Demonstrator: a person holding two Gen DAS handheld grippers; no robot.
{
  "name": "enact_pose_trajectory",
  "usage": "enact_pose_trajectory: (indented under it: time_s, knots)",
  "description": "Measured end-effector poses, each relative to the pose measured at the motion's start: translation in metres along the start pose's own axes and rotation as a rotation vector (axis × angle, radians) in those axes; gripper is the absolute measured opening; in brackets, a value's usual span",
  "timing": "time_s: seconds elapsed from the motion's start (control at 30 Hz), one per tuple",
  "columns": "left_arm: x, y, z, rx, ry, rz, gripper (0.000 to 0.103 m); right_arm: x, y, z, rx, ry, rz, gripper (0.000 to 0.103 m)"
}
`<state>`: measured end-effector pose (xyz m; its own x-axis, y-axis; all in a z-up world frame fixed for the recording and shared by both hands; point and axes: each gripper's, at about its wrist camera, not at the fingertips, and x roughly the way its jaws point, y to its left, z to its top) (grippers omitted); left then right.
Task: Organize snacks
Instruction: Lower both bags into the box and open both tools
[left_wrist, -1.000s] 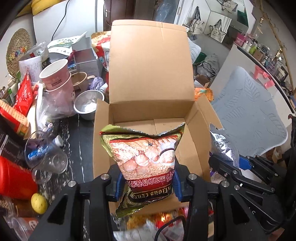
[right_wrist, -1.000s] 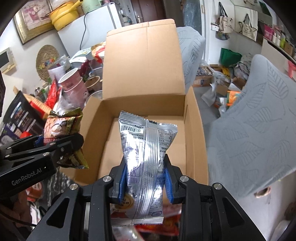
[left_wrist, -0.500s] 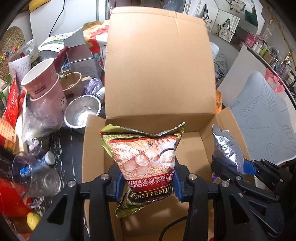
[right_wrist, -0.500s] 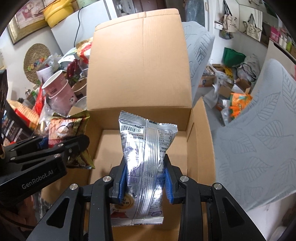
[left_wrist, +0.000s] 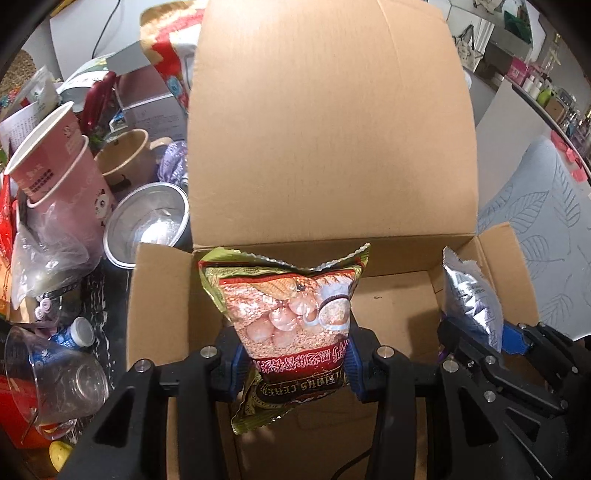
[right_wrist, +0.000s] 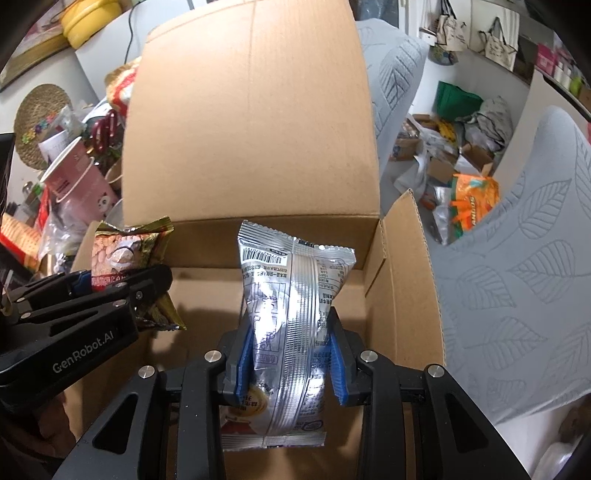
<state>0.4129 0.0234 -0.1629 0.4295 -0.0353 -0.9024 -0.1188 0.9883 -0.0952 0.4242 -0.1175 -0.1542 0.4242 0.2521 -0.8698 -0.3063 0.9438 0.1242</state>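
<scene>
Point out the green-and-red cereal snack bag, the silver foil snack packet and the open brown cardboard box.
Green-and-red cereal snack bag (left_wrist: 291, 314): left wrist view, printed front.
Silver foil snack packet (right_wrist: 295, 314): right wrist view, ribbed back seam.
Open brown cardboard box (right_wrist: 251, 129): right wrist view, raised lid flap.

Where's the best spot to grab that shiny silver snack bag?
Grip the silver snack bag across its middle, one blue pad on each flat side, coming from its bottom end. The right tongs hold it that way: upright, untilted.

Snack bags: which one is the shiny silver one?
The silver bag in the right gripper; the left gripper holds a green-gold cereal bag.
</scene>
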Motion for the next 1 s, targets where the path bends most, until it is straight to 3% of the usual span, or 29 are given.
enact_pose_trajectory:
  time_s: [0.17, 0.23, 0.27, 0.67, 1.0]
  knots:
    - [0.013, 0.001, 0.001, -0.011, 0.060, 0.016, 0.049, 0.002, 0.003, 0.004, -0.021, 0.002, -0.010, 0.036]
    - [0.014, 0.001, 0.001, -0.017, 0.067, 0.020, 0.070, 0.002, 0.005, 0.003, -0.023, 0.003, -0.008, 0.040]
    - [0.012, 0.001, 0.001, -0.016, 0.060, 0.024, 0.071, 0.001, 0.005, 0.003, -0.025, 0.001, -0.018, 0.042]
    - [-0.025, -0.003, -0.007, -0.003, 0.012, 0.043, 0.072, -0.030, 0.009, -0.004, -0.035, -0.035, -0.065, 0.049]
    - [-0.096, -0.007, -0.013, 0.008, -0.095, 0.056, 0.072, -0.085, 0.016, -0.013, -0.027, -0.110, -0.078, 0.049]
